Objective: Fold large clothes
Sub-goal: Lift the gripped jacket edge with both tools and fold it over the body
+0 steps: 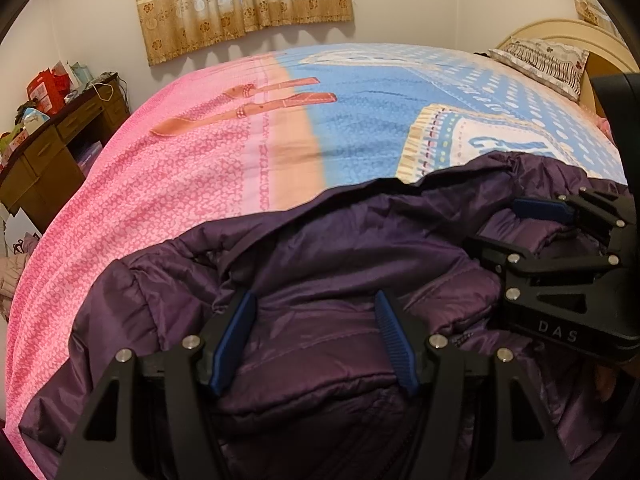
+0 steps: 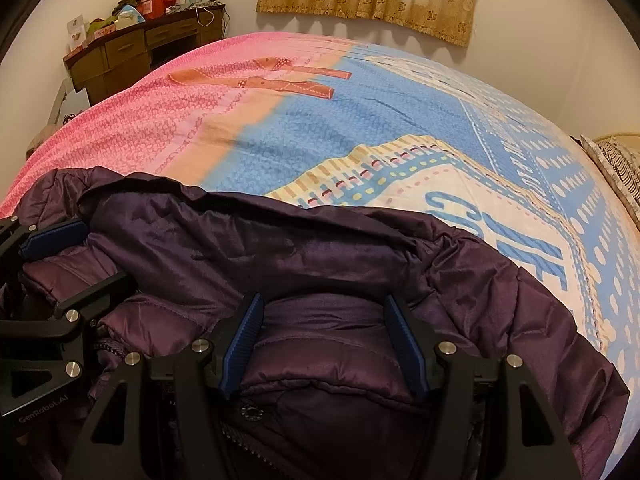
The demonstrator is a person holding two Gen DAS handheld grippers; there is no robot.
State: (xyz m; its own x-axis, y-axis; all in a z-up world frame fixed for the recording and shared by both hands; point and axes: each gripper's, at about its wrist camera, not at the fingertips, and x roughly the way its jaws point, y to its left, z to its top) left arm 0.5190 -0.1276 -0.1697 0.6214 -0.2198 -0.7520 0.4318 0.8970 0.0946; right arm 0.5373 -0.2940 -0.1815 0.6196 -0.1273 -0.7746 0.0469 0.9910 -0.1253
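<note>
A bed fills the room, covered by a sheet that is pink on the left and blue with white dots and cream panels on the right. Two printed ribbon shapes lie across the pink and blue border at the far side. A pillow rests against the headboard at the far right. On the far wall hangs a gold flowered curtain. A brown desk stands in the far left corner, piled with red boxes and small clutter.

A purple quilted jacket lies bunched on the near edge of the bed, its far hem crossing both the pink and the cream parts of the sheet. A snap and zipper teeth show near the right camera.

The left hand-held gripper sits on the left half of the jacket, its blue pads apart with a puffy fold of jacket bulging between them; whether they press it I cannot tell. The right hand-held gripper sits just beside it on the right half, jaws likewise apart around a fold, grip unclear.
</note>
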